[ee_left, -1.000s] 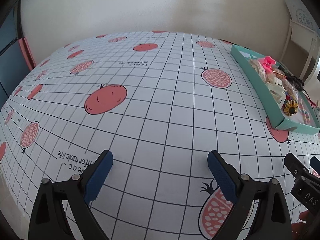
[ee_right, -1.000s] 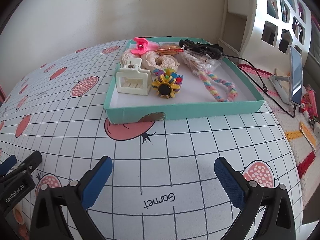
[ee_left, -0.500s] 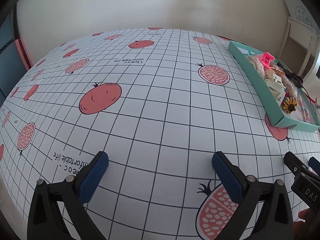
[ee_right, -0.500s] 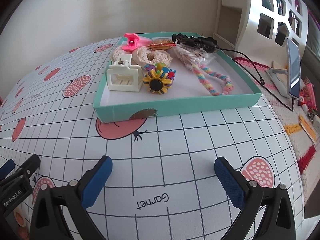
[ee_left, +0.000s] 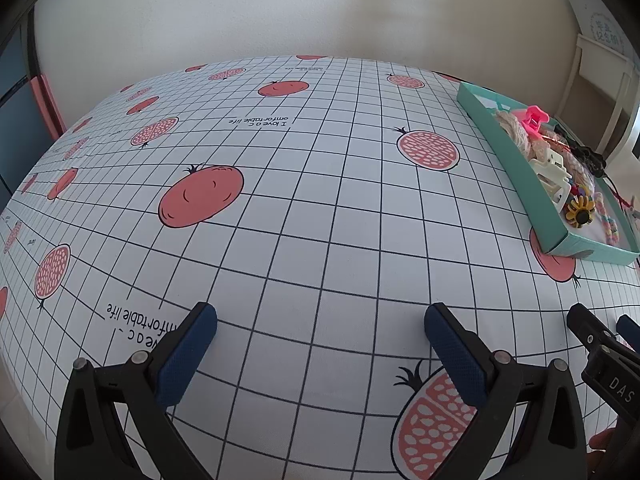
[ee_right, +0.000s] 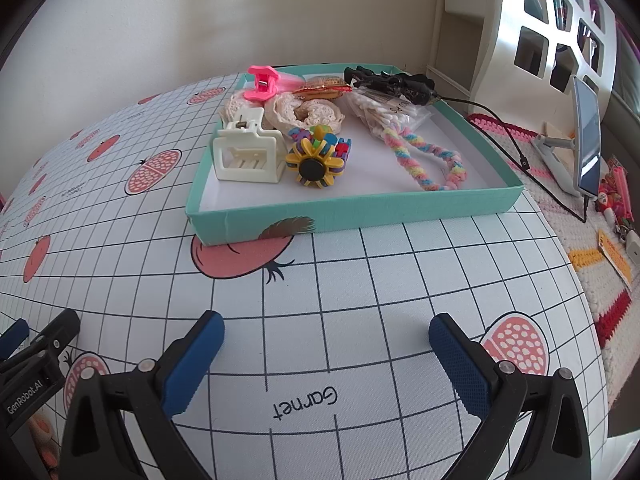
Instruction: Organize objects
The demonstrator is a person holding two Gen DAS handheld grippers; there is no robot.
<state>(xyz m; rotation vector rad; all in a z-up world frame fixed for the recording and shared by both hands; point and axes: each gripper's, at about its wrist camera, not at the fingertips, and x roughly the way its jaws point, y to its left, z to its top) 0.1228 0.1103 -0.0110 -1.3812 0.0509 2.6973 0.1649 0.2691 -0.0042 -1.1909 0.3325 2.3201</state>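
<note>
Closer now than a second ago, the teal tray (ee_left: pixel 516 160) sits far right in the left wrist view; the left gripper (ee_left: pixel 320 322) hangs wide, empty, above the tablecloth (ee_left: pixel 304 200).

Right wrist view: right gripper (ee_right: pixel 326 330) wide, empty; the tray (ee_right: pixel 360 210) just beyond holds a cream hair claw (ee_right: pixel 248 156), flower toy (ee_right: pixel 316 162) and pastel braid (ee_right: pixel 424 156).

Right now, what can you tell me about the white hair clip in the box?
The white hair clip looks like cream plastic: a squarish claw clip with a comb of teeth and a small metal hinge on top. It stands closed in the front left part of the box, beside the yellow flower toy. Nothing grips it.
</note>
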